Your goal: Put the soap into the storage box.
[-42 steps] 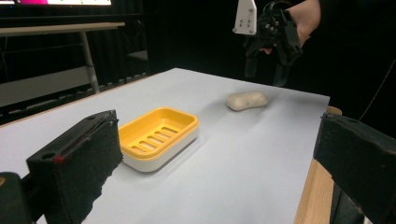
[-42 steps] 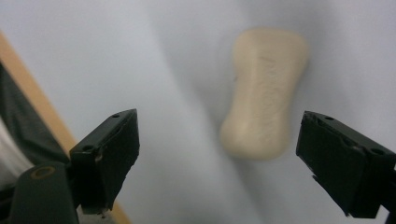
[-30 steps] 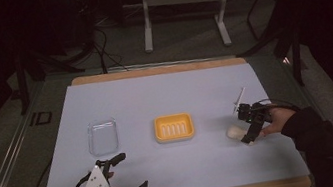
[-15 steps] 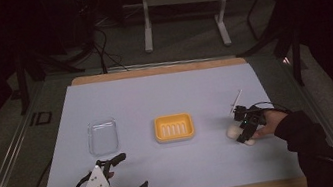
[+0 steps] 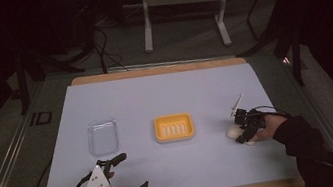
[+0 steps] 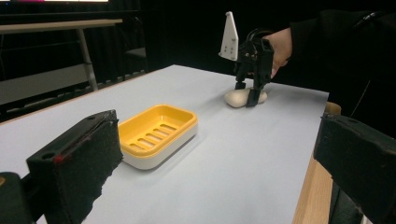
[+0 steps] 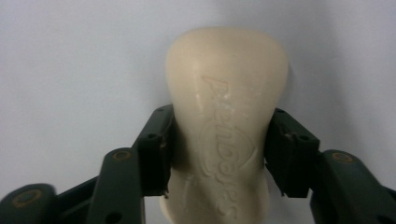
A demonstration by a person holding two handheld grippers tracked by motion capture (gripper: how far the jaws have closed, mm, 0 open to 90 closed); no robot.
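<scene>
One soap (image 7: 226,116), one yellow dish (image 5: 174,127), one clear tray (image 5: 103,136) and two grippers are on or over the pale mat (image 5: 164,94). The right gripper (image 5: 242,128) is clamped on the soap, a jaw pressed against each long side; in the right gripper view the bar runs forward from between the jaws, lettering up, and it seems to rest on the mat, though the underside is hidden. The left gripper (image 5: 127,174) hovers near the mat's front edge with its jaws spread wide and nothing between them. The dish sits ahead and to the right of the left gripper, between it and the soap; the tray lies just ahead of the left gripper. Nothing stands between the right gripper and the dish. Against a second ago, the right gripper has come lower and closed around the soap, while the left gripper, dish and tray are unchanged.
</scene>
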